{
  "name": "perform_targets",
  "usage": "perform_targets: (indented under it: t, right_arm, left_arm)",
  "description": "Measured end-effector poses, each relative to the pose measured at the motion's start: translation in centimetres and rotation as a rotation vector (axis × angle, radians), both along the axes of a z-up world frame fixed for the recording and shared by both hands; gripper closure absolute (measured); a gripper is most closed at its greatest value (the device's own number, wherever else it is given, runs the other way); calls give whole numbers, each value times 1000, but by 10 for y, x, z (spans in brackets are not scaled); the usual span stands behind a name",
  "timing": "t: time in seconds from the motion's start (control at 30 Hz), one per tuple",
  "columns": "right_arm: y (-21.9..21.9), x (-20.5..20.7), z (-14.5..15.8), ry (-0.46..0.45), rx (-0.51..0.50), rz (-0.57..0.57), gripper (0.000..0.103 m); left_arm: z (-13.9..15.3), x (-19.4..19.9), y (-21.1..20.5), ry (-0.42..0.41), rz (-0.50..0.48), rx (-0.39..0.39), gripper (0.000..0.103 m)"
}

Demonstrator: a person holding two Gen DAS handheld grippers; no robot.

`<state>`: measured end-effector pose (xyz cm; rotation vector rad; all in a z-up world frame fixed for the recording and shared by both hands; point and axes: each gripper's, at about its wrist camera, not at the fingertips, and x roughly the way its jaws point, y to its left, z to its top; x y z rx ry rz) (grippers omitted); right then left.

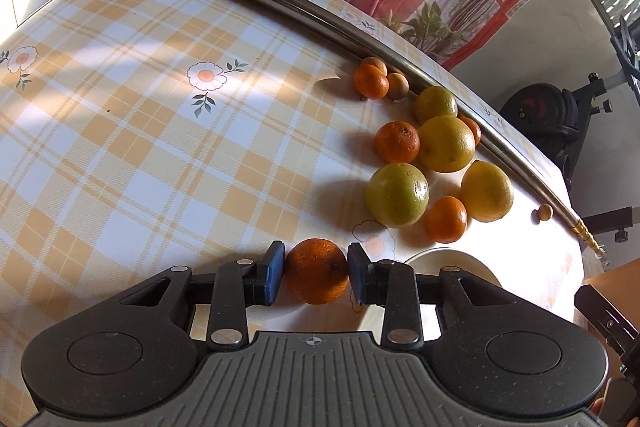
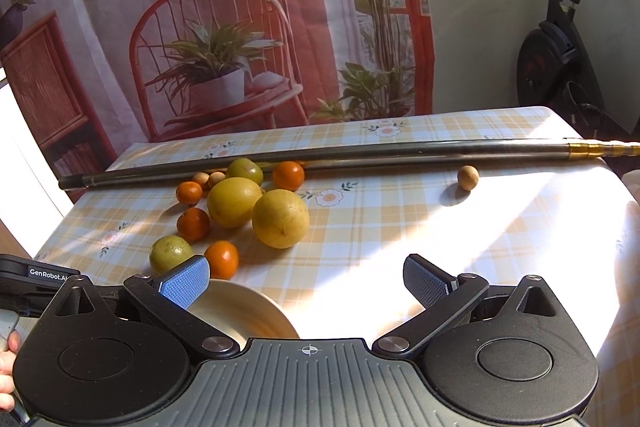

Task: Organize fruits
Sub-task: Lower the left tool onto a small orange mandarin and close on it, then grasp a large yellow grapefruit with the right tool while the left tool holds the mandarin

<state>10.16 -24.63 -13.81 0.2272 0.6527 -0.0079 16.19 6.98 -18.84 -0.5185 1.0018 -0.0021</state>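
Early stage. Left gripper fingers pinch one mandarin above the worktop, beside the plate. Right gripper fingers spread, holding nothing. Remaining fruits lie loose ahead of the fingers; plate looks bare.

White lettering "GenRobot.AI" stands on the black plastic body of the left tool, just left of the round cream bowl.

A home: a checked floral cloth covers the bench, exercise bike at right, printed curtain behind.
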Motion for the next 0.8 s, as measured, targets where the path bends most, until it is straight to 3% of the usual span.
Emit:
perform_targets:
  t: [0.07,0.23,0.53,0.8]
  right_arm:
    - [-1,1,-1,5,4,-2,0]
    - [-3,4,-4,12,13,-6,0]
    - [-2,4,-4,12,13,-6,0]
    - [-1,6,-8,13,7,-4,0]
  left_arm:
    - [0,0,4,-3,-6,-1,67]
    - [5,1,6,-38,-22,92,67]
    - [2,3,7,-16,-30,69,66]
    - [-1,-1,-4,-47,-45,150,65]
